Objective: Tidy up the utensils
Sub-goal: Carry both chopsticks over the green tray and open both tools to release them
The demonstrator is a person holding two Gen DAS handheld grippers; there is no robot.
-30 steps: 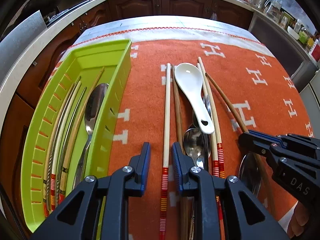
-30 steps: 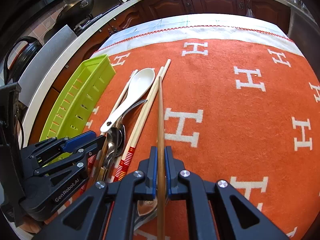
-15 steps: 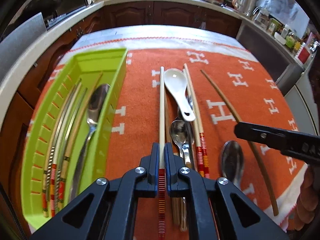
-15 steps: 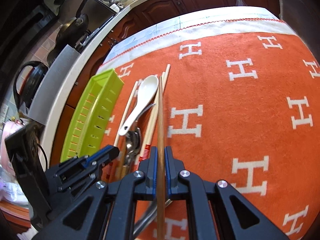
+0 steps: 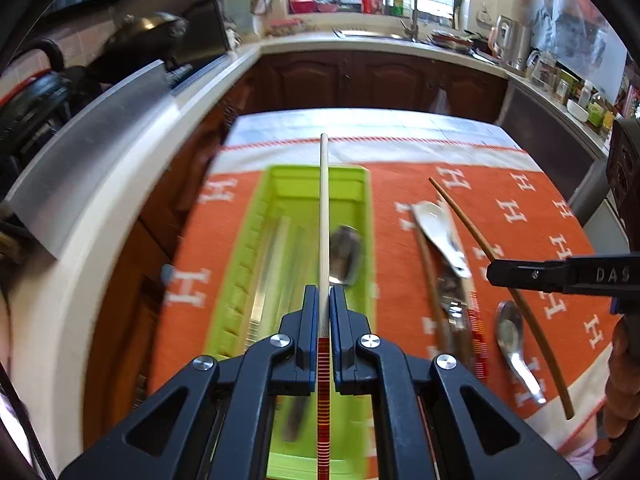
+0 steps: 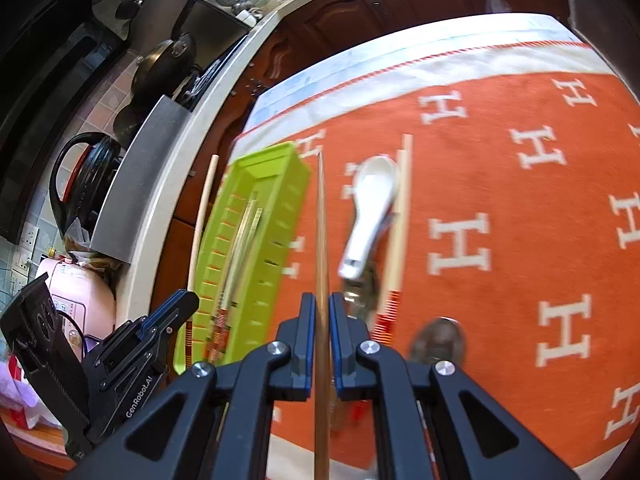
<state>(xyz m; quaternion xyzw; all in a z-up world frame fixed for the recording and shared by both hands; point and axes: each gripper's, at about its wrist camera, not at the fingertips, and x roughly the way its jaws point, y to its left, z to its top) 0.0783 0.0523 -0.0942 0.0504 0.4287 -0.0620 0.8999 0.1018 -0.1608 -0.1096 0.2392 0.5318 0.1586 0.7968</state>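
The fingers of the left gripper are closed on a pale chopstick, clamping it just above its red-and-yellow banded end. The chopstick runs straight ahead from the gripper, raised clear of the cloth, with its shaft over the green tray and its tip past the tray's far wall. The gripper points forward and steeply downward over the tray.

The fingers of the right gripper are closed on a brown chopstick, which extends ahead between the tray's right wall and the white spoon. This gripper also points downward, with the orange cloth on the table below it. In the left wrist view, part of a hand shows at the right edge beneath the right gripper.

The tray already holds several chopsticks and a metal spoon. On the cloth to its right lie the white spoon, further chopsticks and another metal spoon.
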